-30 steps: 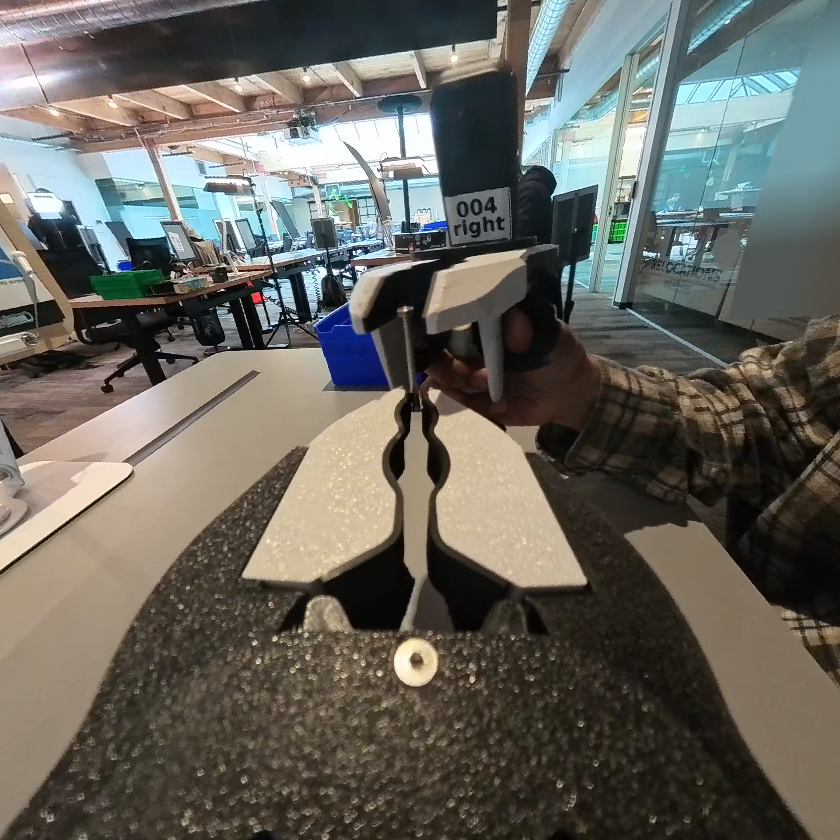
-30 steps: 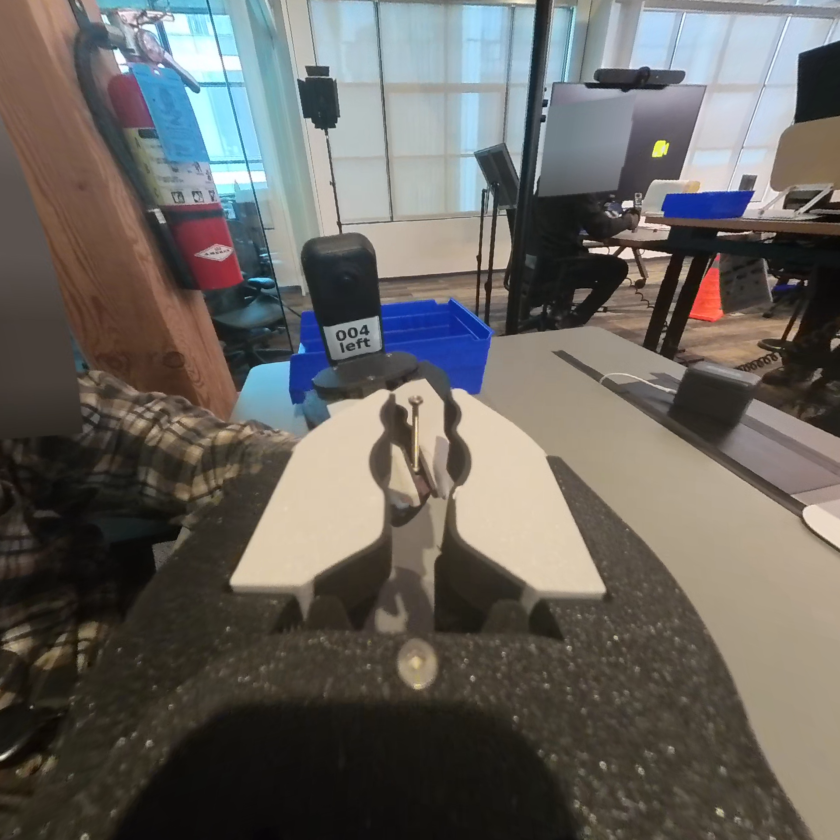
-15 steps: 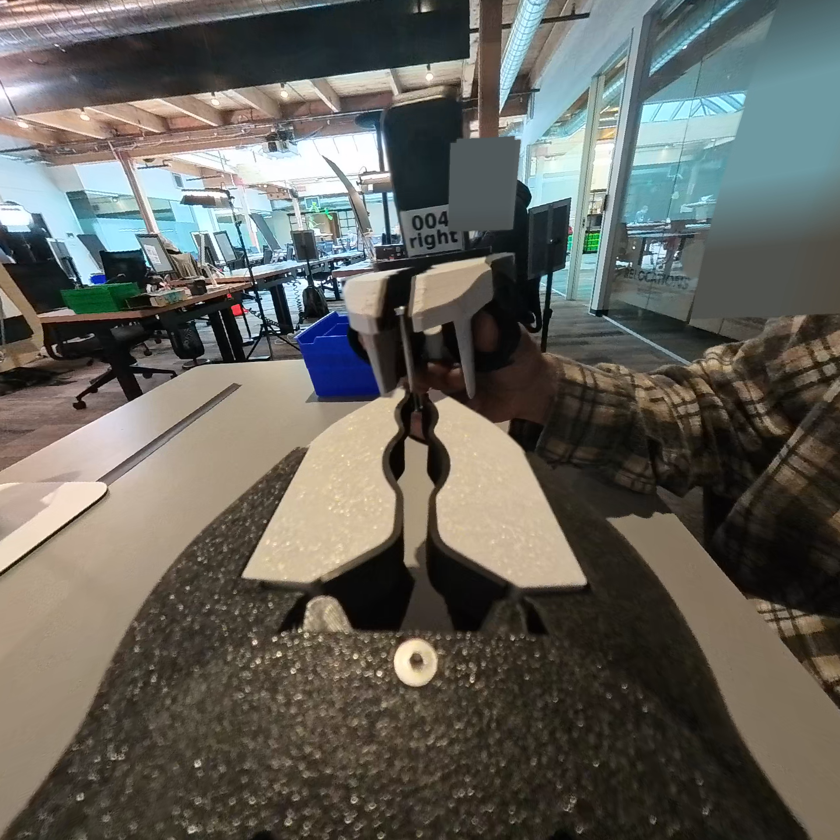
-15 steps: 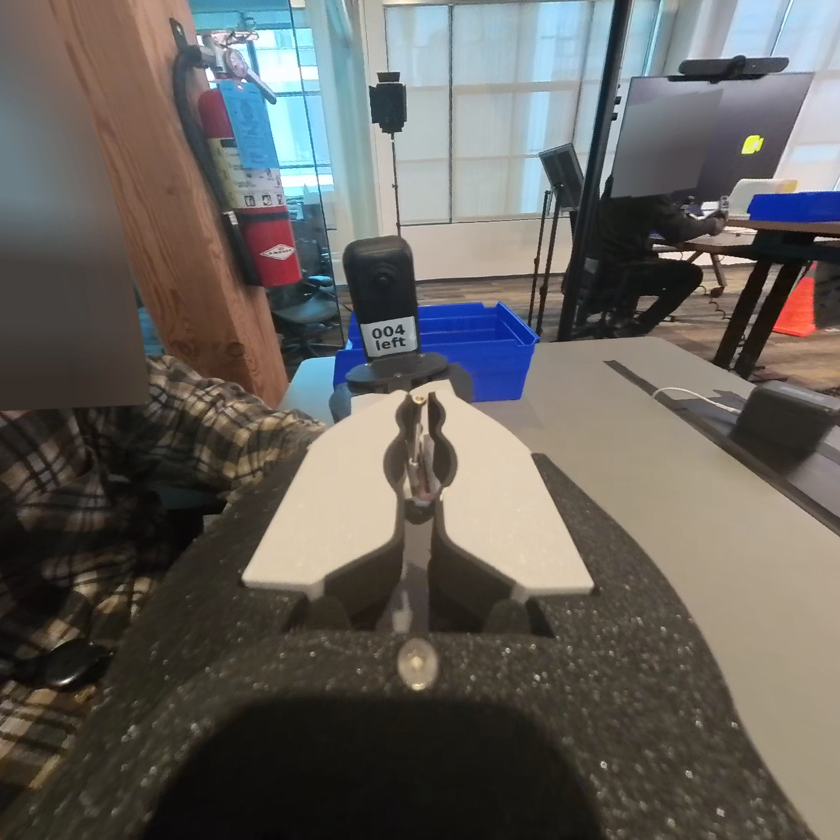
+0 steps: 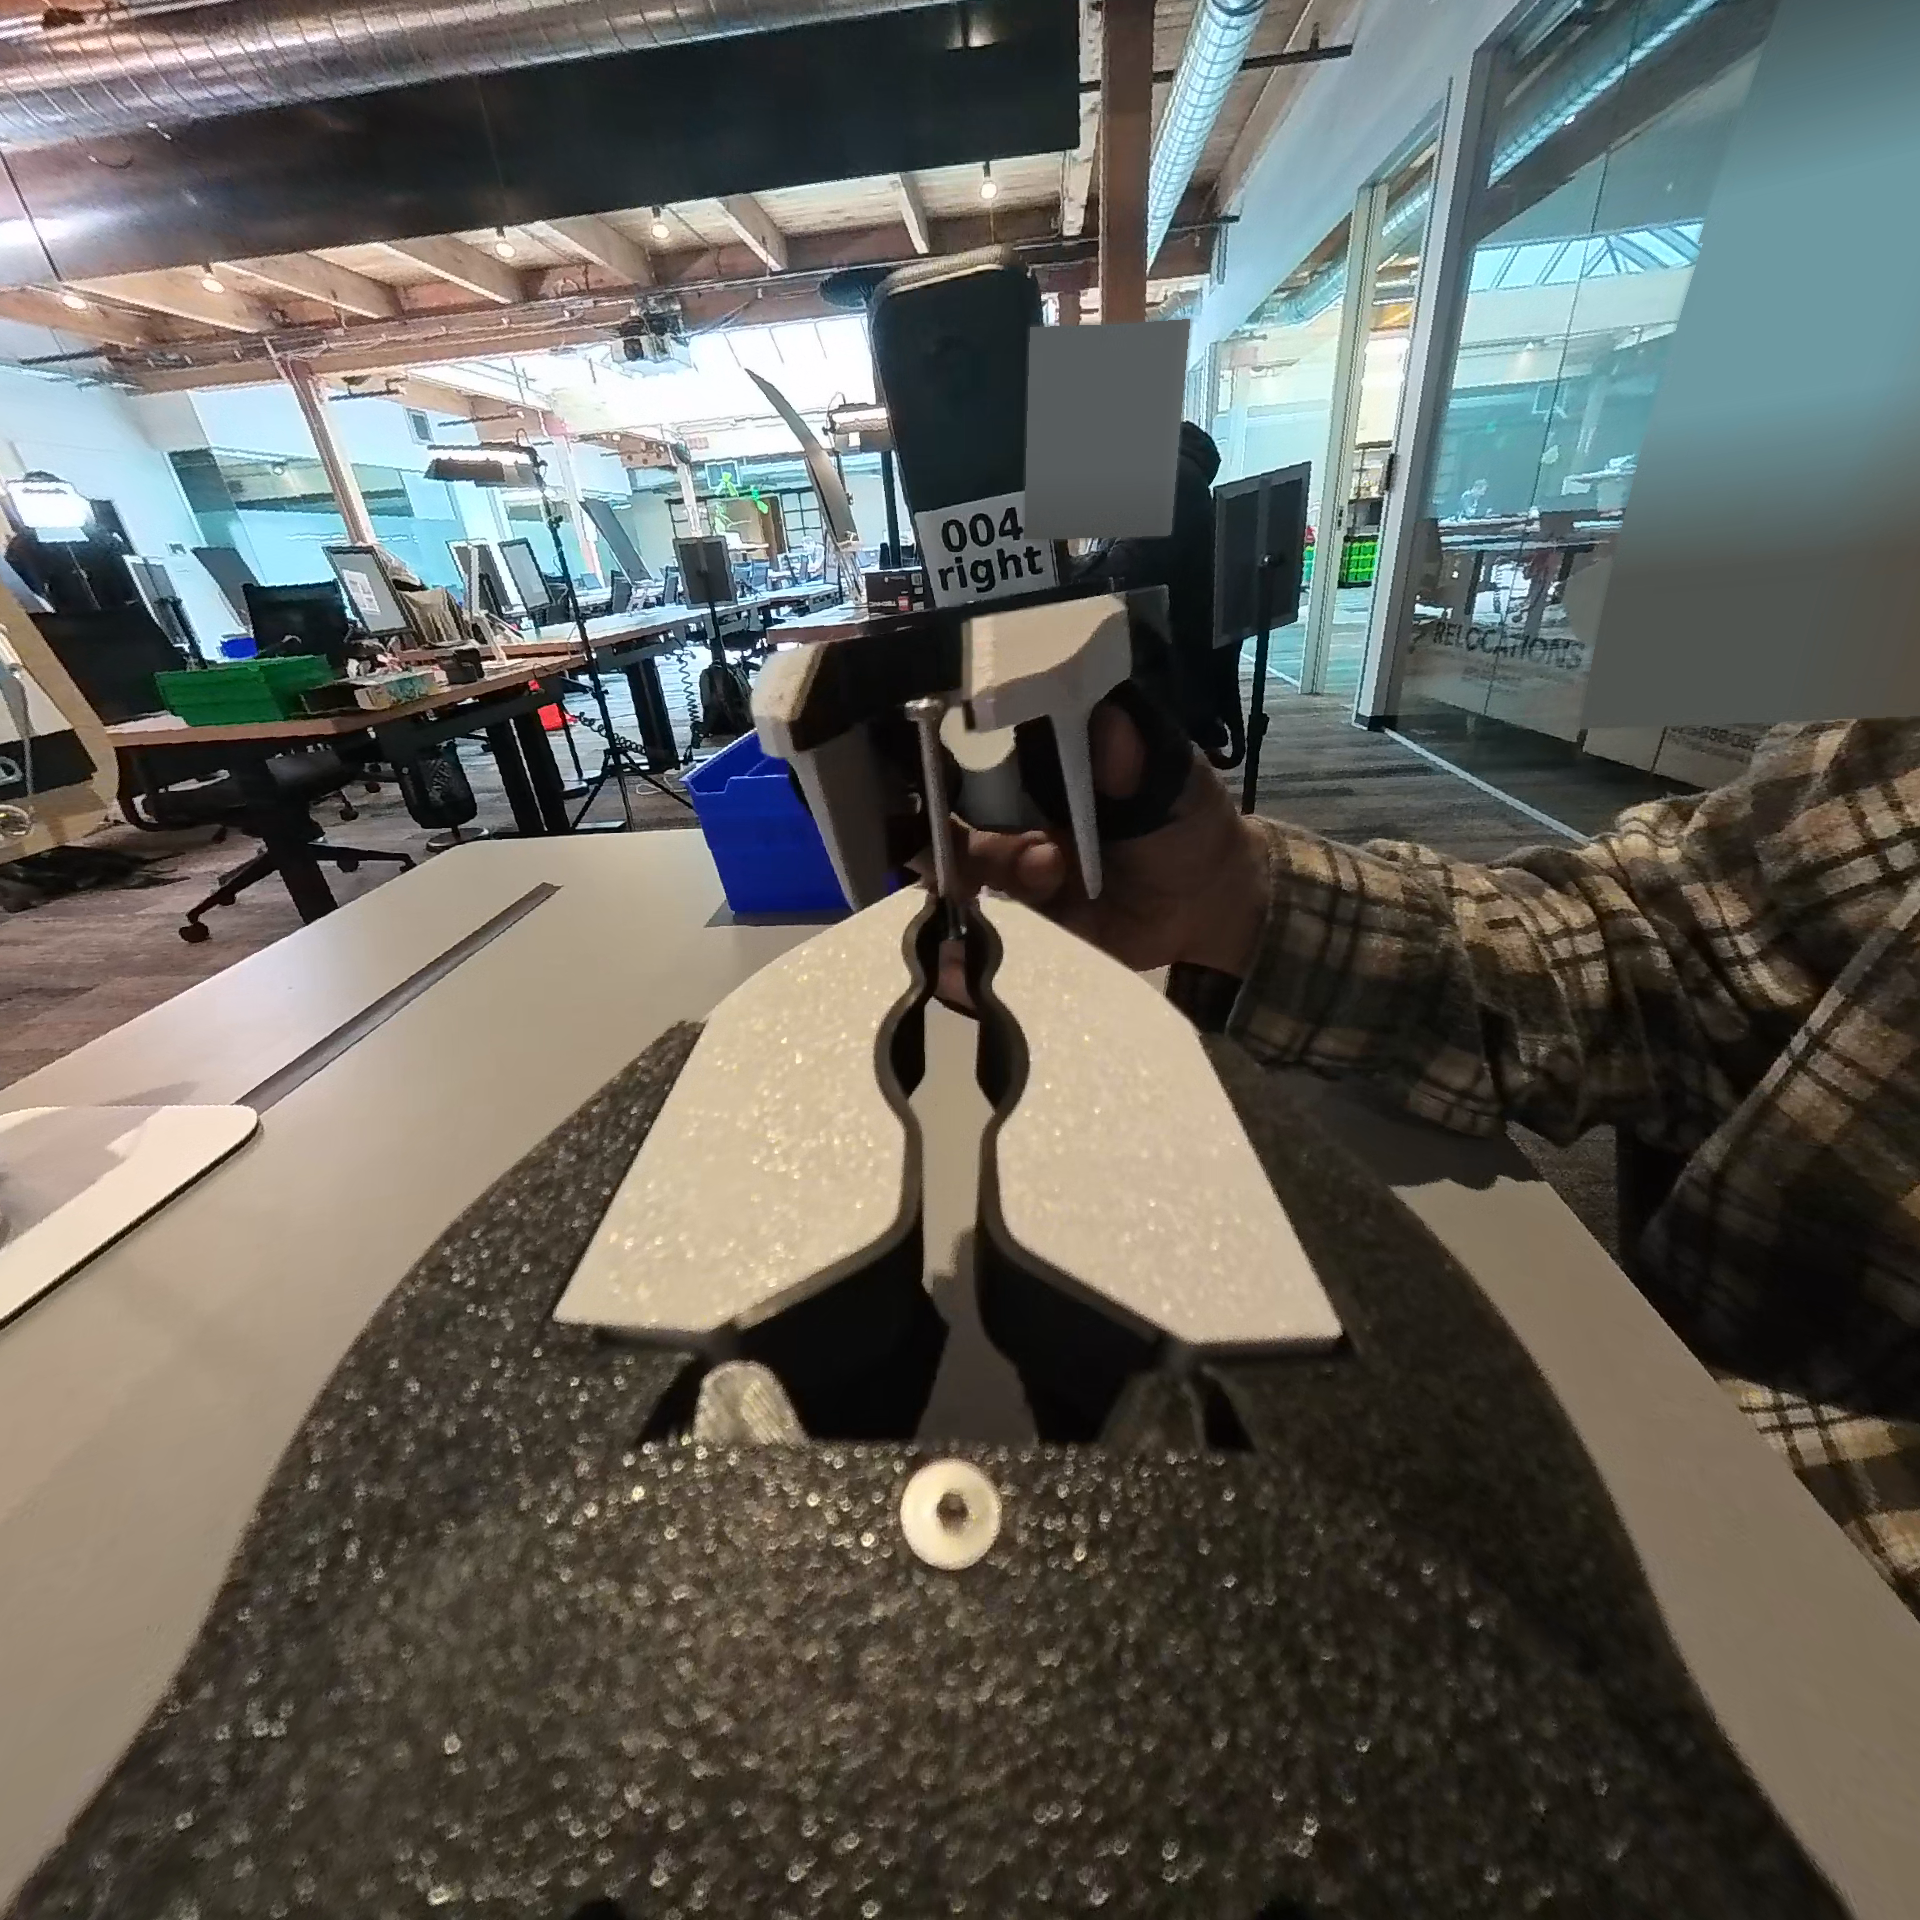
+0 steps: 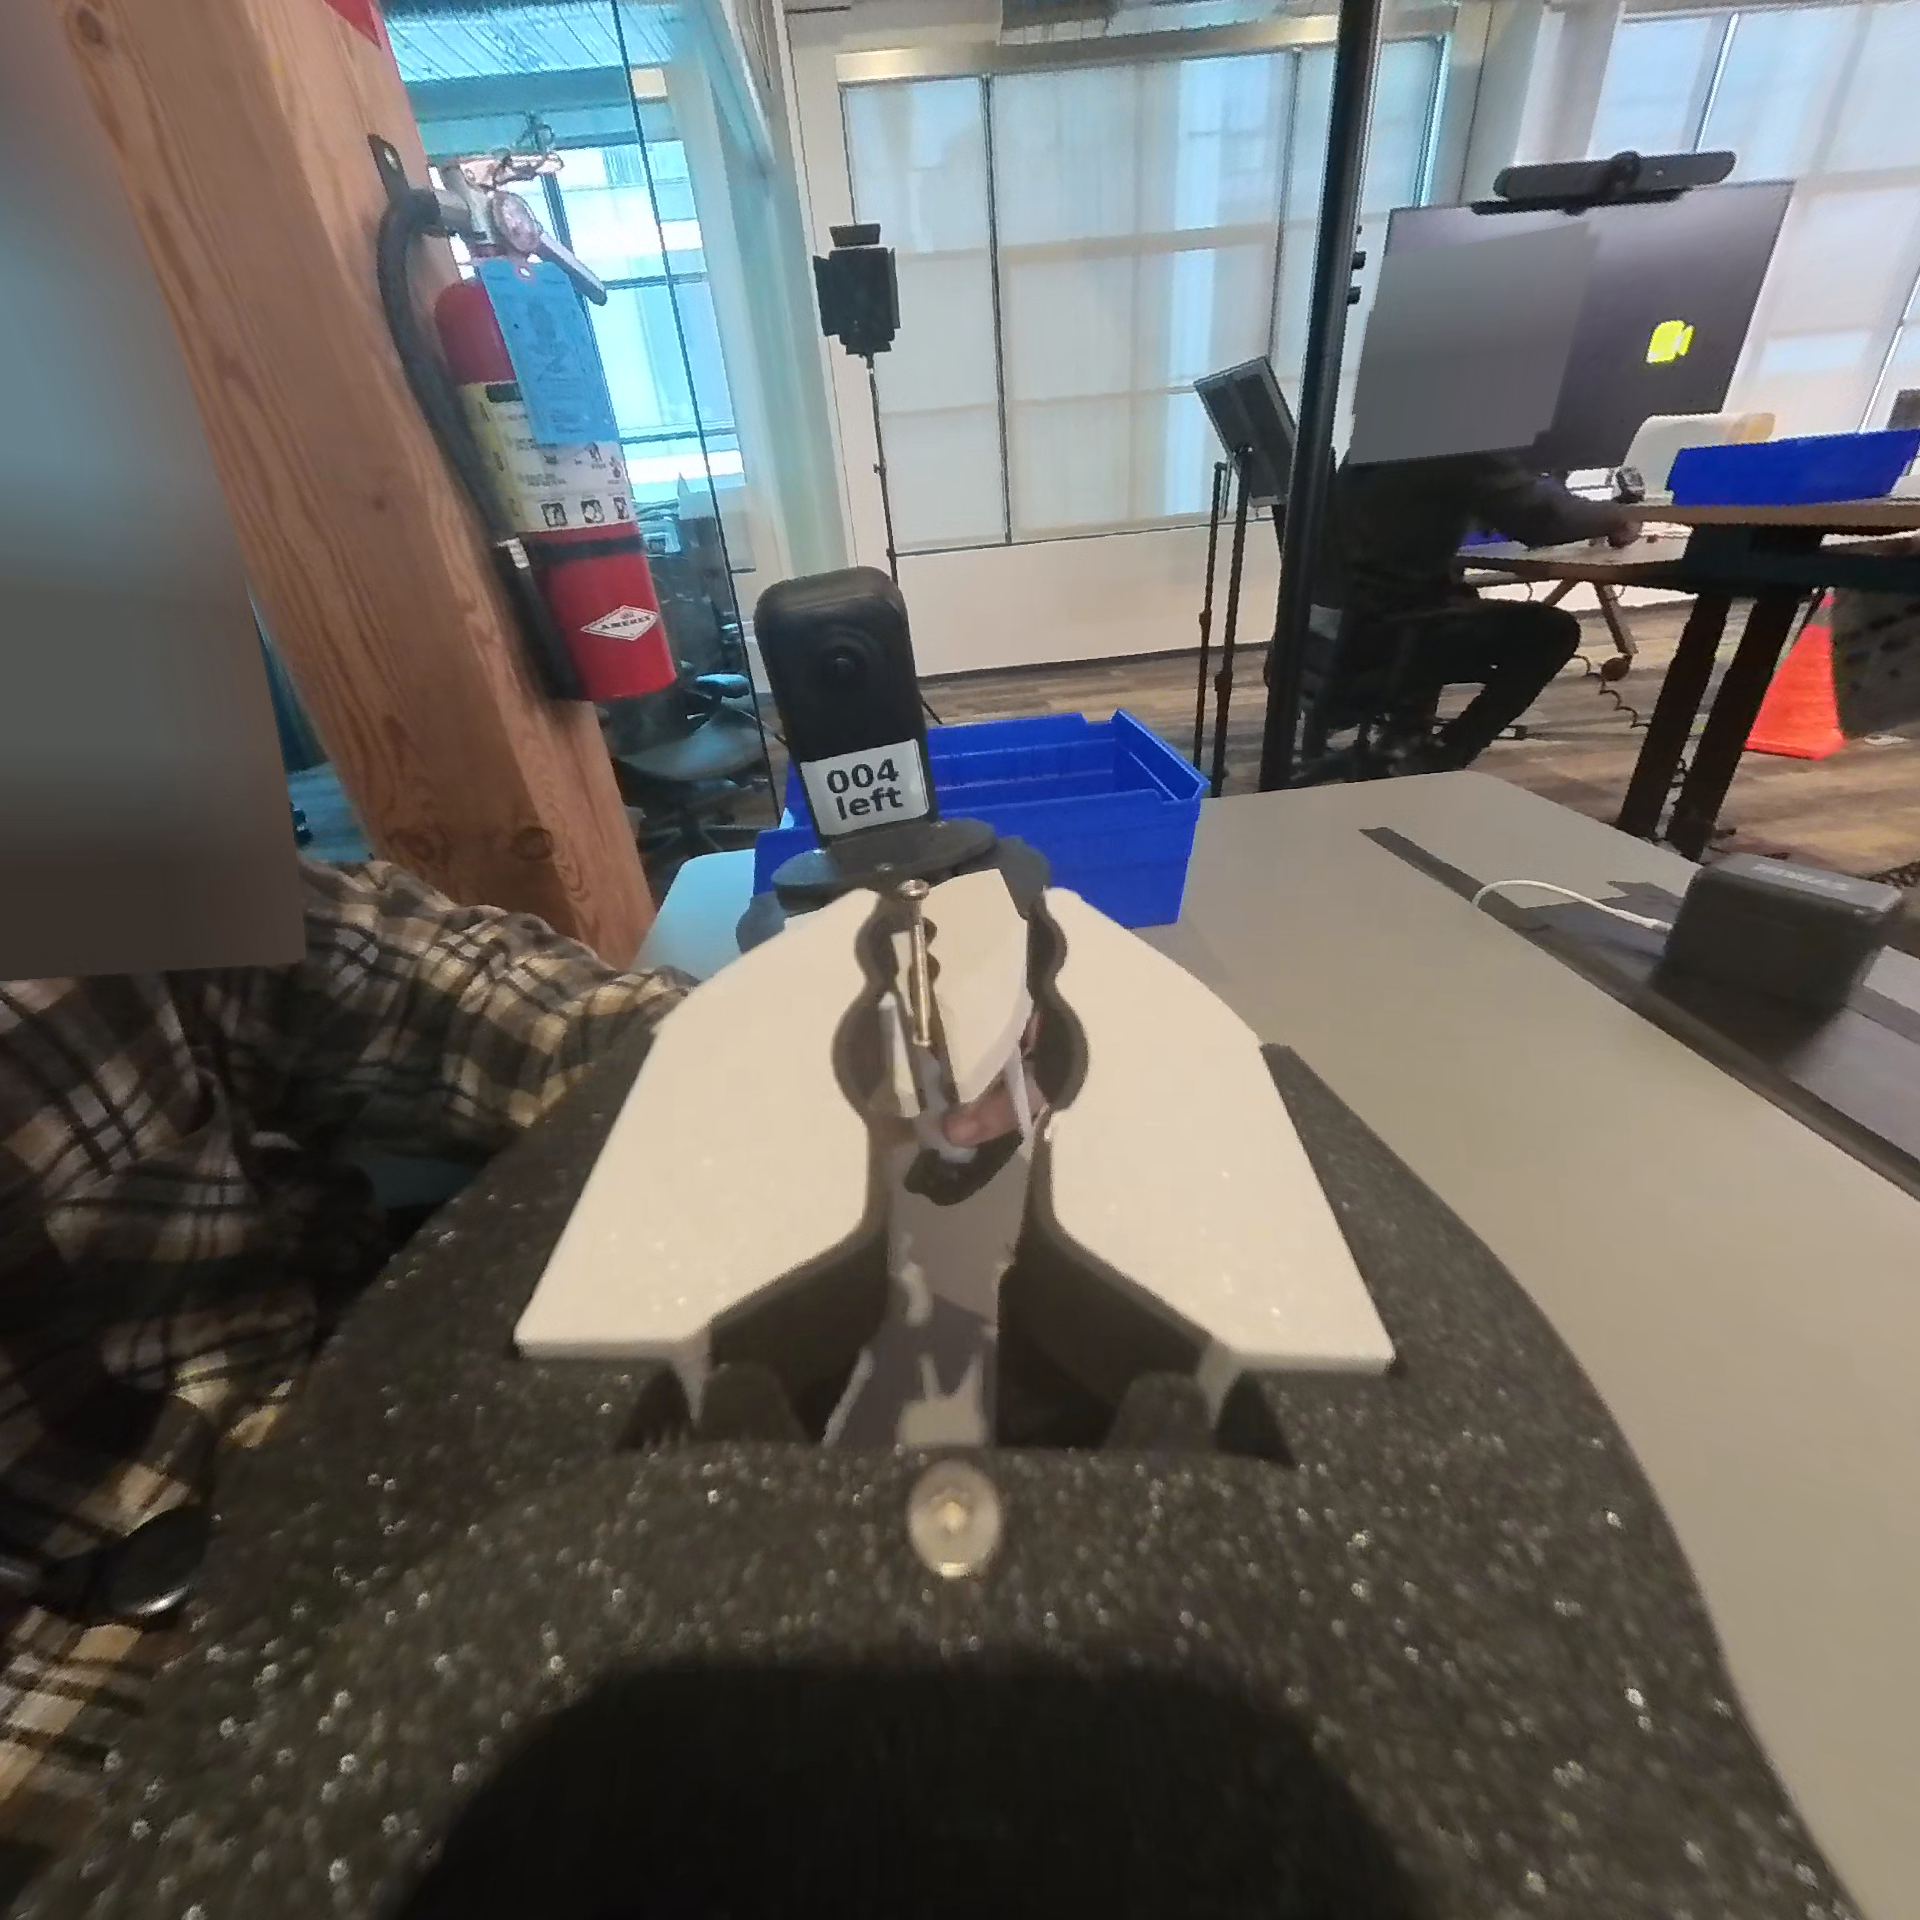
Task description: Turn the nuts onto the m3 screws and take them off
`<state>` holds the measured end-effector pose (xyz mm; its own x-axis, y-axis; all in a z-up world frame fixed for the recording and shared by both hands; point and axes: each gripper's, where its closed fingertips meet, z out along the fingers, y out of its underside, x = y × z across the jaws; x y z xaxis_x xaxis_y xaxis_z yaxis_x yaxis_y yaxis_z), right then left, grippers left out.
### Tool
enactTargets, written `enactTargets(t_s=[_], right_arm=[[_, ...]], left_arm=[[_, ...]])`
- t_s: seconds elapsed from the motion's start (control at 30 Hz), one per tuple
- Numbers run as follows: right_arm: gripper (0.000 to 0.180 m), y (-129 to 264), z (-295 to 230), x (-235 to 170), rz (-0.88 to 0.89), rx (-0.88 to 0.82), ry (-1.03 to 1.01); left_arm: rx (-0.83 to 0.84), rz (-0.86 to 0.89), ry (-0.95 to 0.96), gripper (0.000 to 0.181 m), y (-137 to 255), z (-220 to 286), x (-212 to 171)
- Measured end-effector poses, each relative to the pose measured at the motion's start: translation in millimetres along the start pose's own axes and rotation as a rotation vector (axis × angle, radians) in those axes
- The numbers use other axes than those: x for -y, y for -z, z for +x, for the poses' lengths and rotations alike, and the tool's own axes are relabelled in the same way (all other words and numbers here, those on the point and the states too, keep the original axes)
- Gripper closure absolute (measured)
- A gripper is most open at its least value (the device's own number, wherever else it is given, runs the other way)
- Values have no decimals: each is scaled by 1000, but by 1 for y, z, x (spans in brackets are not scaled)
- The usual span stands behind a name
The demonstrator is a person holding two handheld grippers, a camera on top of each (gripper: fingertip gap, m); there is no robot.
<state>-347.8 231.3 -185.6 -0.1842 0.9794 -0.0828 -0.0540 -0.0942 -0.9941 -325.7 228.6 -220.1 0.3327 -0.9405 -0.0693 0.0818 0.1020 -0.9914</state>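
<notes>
Above the grey surface (image 5: 436, 997), the left tongs (image 5: 951, 925) are pinched narrow on the bottom end of the m3 screw (image 5: 940, 821), which stands upright. Facing them, the right tongs (image 6: 951, 940) are spread a bit with the screw between them, can't tell if they touch. Blue bin (image 6: 1070, 800) at the far edge; contents hidden.

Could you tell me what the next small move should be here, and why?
Probably close the right hand-held gripper on the m3 screw. Its jaws stand open on either side of the upright shank, while the left hand-held gripper pinches the lower end, so it cannot turn anything yet.
</notes>
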Motion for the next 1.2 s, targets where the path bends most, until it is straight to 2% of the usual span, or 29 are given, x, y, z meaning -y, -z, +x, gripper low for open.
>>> enactTargets(t_s=[0.5,0.9,1.13,1.2], right_arm=[[154,0,4,1,6,-28,-2],[154,-11,-7,-2,-8,24,-21],[162,-12,-9,-3,-6,43,-36],[174,-12,-10,-3,-5,52,-33]], left_arm=[[3,-2,-3,177,0,0,0],[5,-7,-3,177,-1,0,-1],[5,-5,-3,177,0,0,0],[5,-6,-3,177,0,1,-1]])
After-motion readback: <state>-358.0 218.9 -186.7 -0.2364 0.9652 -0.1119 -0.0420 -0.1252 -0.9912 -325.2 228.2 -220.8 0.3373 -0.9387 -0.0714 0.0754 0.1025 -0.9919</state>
